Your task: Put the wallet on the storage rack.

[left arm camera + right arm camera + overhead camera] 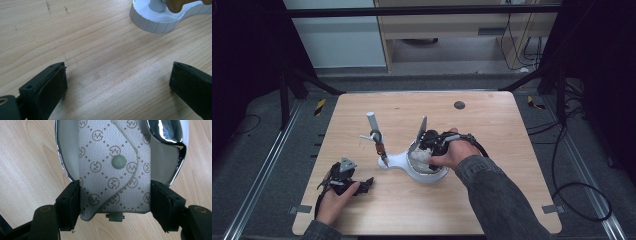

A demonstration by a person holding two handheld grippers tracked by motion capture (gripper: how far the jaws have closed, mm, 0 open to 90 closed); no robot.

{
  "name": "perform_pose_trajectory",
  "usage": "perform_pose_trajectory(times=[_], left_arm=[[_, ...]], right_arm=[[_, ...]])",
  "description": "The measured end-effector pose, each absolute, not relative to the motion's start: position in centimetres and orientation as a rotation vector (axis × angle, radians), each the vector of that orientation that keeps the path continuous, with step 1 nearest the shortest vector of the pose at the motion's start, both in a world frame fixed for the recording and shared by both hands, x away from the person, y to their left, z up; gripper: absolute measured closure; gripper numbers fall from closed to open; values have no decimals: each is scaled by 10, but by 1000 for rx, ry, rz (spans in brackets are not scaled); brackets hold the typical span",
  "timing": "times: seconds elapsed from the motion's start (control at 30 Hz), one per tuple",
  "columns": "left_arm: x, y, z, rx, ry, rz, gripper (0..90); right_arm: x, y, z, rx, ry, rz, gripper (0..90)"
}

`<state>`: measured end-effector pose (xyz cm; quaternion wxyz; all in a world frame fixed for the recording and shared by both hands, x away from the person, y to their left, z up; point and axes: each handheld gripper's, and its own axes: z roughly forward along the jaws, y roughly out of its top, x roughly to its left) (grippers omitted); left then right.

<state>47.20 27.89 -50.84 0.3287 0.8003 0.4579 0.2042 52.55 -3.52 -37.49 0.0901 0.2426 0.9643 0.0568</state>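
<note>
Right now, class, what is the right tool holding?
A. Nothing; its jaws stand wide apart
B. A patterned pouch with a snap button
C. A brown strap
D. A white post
B: in the right gripper view the right tool has both jaws pressed against the sides of the pouch, which lies over the chrome-rimmed dish.

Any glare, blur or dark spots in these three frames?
High view: table evenly lit, surroundings fall to near black. Right gripper view: sharp on the patterned pouch, bright glare on the chrome dish rim. Left gripper view: wood grain crisp, the near claw fingers slightly soft, a faint shadow beside them.
</note>
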Motion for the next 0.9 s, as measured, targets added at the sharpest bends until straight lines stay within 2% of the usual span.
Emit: perform_pose_trajectory(times=[0.3,0.43,0.9], left_arm=[[472,279,-509,2092,1199,534,5],[472,279,-509,2093,1198,534,4],[472,278,-509,2093,1198,534,3]], right_arm=[[526,-30,-378,724,2871,180,300],[527,-30,-378,753,2859,244,195],[525,-31,-374,750,2856,281,215]])
